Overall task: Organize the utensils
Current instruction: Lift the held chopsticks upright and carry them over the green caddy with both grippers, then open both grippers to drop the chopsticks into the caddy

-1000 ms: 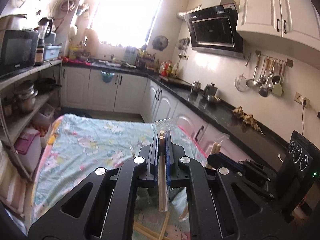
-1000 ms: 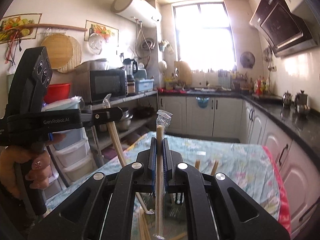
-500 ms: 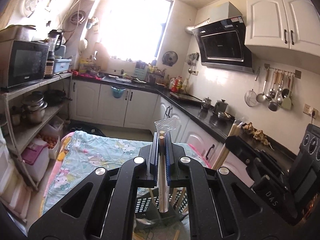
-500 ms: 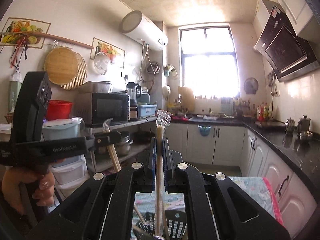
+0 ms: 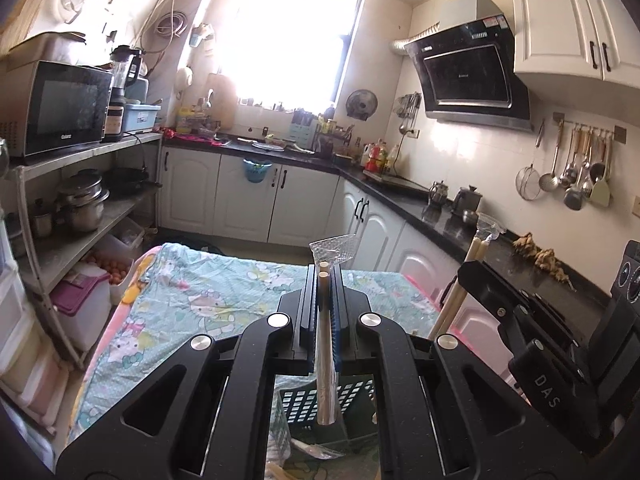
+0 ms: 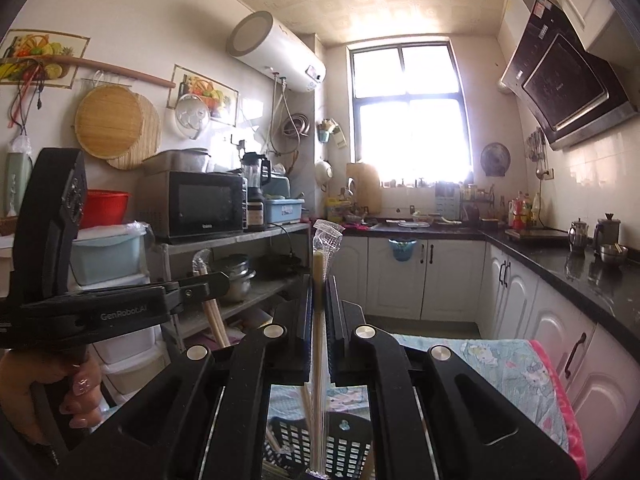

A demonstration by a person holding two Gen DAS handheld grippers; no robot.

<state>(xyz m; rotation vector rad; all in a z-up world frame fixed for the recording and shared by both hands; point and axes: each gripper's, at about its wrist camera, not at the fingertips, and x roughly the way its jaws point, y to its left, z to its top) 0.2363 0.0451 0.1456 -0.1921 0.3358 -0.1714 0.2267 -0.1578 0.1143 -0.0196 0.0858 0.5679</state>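
Left gripper [image 5: 325,280] clenched on upright wrapped chopsticks [image 5: 325,344], right gripper [image 6: 320,284] likewise

Since a second ago both views tip upward and pull back. In the left wrist view the patterned cloth on the table [image 5: 192,292] fills less of the frame, and a dark slotted basket [image 5: 308,404] now shows below the wrapped chopsticks [image 5: 325,344]. The right gripper [image 5: 476,276] sits higher and closer. In the right wrist view the ceiling now appears, and the basket [image 6: 344,448] comes into sight.
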